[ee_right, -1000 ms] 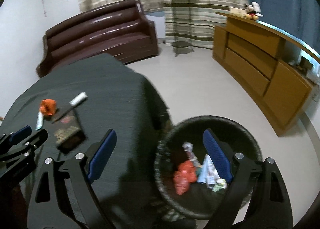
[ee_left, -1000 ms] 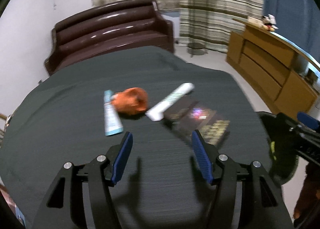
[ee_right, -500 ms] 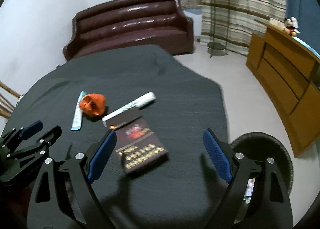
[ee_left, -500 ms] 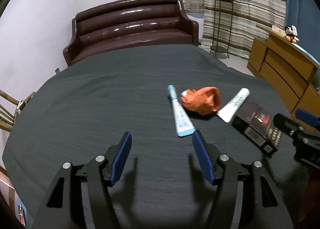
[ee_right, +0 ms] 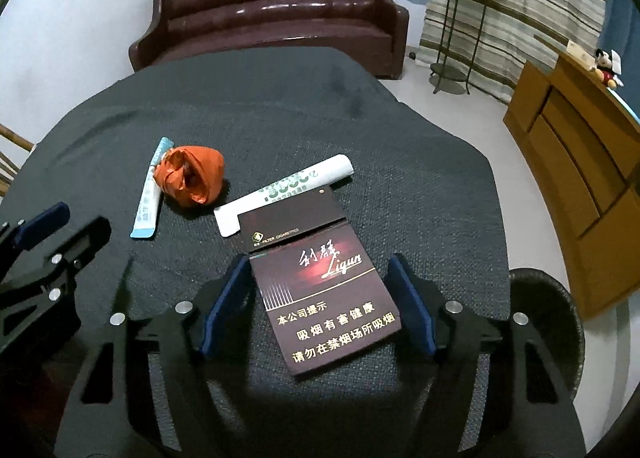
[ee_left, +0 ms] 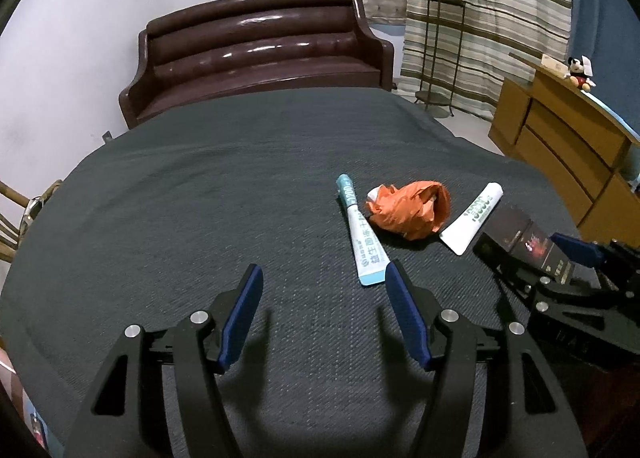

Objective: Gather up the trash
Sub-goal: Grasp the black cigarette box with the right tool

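Trash on dark table (ee_right: 360,106), left to right: blue sachet (ee_right: 150,194) lengthwise away, orange wrapper (ee_right: 192,178), white tube (ee_right: 288,188) slanting up-right, cigarette pack (ee_right: 324,298) lengthwise between right gripper (ee_right: 320,278), jaws just closing, left pad touching, right pad apart. Left gripper (ee_left: 322,284) half open, empty.

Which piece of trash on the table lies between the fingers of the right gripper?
The dark cigarette pack, with its lid flipped open. It lies between the right gripper's fingers; the orange wrapper and both tubes lie farther away.
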### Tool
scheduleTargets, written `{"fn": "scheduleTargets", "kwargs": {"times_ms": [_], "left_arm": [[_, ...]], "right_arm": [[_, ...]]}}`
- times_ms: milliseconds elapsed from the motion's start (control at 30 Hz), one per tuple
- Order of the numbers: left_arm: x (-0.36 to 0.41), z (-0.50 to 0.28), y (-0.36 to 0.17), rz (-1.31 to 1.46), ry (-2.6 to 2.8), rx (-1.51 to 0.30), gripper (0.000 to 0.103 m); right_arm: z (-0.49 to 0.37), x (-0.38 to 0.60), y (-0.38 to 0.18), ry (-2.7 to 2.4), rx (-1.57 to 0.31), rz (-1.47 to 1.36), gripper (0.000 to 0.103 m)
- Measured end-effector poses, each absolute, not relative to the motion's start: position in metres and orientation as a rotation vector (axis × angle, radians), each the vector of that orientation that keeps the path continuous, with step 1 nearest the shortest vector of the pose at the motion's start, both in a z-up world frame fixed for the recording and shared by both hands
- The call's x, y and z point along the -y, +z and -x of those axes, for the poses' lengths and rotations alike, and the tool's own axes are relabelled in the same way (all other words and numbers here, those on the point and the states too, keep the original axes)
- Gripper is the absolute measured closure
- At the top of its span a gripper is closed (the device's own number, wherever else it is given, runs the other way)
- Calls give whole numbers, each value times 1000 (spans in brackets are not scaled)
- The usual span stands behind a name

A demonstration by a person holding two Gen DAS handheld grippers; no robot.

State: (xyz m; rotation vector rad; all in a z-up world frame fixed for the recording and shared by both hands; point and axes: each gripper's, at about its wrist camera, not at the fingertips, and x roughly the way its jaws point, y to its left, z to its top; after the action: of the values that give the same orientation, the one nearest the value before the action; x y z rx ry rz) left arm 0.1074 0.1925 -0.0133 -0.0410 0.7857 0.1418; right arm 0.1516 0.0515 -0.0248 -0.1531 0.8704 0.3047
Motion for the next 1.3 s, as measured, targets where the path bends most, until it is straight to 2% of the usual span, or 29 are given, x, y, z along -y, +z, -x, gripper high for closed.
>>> {"fn": "scheduleTargets", "kwargs": {"times_ms": [200,1300], "left_arm": [[-189,-111,-13,34,125,-785,41],[-157,-156,-12,-4,55,-810,39]], "right_arm": [[-147,-41,-25,283,-854,132,46],[-186,-18,-27,296,-852,54,48]]}}
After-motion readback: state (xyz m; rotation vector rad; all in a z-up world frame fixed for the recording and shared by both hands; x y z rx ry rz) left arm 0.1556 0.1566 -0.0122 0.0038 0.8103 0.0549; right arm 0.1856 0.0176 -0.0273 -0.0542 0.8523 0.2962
